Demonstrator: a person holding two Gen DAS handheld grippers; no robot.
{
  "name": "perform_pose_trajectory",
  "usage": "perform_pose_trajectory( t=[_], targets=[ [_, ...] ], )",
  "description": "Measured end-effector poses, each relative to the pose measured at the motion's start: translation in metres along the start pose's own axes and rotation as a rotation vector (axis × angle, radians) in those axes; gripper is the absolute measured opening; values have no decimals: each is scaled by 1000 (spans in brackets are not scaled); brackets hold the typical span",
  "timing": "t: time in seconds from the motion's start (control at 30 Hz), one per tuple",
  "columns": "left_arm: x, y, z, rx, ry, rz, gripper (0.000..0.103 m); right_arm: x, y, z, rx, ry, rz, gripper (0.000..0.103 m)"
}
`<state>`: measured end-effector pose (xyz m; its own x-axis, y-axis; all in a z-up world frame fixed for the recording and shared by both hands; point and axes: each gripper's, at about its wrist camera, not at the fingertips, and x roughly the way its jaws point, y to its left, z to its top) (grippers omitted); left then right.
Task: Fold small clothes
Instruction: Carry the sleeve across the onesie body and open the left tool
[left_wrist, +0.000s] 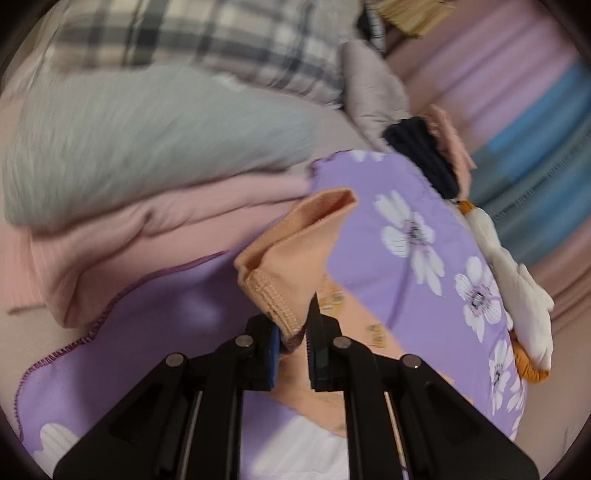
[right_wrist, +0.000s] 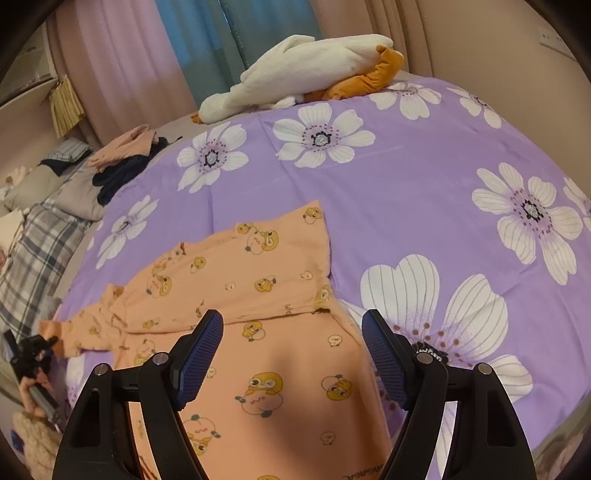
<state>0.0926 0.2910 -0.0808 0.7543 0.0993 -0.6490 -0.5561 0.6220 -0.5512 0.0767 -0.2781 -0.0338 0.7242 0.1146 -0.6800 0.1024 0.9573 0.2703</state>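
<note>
my left gripper (left_wrist: 293, 334) pinched the peach cartoon-print cotton garment's (right_wrist: 273, 354) ribbed cuff (left_wrist: 273, 295); right gripper (right_wrist: 291, 354) gaped wide above it, beside a white plush toy (right_wrist: 303, 70); hem lettering blurred, perhaps unreadable.

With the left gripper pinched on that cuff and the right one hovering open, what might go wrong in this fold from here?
1. The left gripper holds only the ribbed cuff edge of the peach cartoon-print cotton garment; a pull might slip it free.
2. The right gripper hangs open above the garment, pinning nothing, so the whole piece may drag across the purple floral bedsheet rather than fold.
3. The sleeve looks bunched near the left gripper, so creases could be folded in.
</note>
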Motion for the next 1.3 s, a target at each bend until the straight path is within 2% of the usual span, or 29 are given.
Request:
perform_pose_trajectory(
  t=[0.17,0.33,0.4,0.57,0.7,0.83,1.03,1.2,1.3],
  targets=[
    [-20,-51,1,70,11,-117,9,-4,-1,0,11,-14,12,77],
    [-38,-105,-18,161,30,-230,9,-8,-4,-3,22,-23,31,77],
    [-41,-126,-31,198,55,-274,9,-9,-6,-3,28,-25,34,77],
    [-40,-171,-64,285,112,-327,9,-17,-9,-5,28,-49,25,77],
    [-29,-202,-105,361,210,-382,9,-22,-15,-6,45,-65,36,77],
    [-19,-222,-144,440,251,-376,9,-23,-24,-8,70,-65,33,77],
    [14,-227,-198,481,387,-360,9,-20,-34,-12,99,-50,39,77],
    [36,-220,-223,495,450,-302,10,-12,-37,-14,113,-24,54,77],
    [52,-208,-225,441,523,-269,12,-6,-34,-13,112,-2,71,77]
  ],
)
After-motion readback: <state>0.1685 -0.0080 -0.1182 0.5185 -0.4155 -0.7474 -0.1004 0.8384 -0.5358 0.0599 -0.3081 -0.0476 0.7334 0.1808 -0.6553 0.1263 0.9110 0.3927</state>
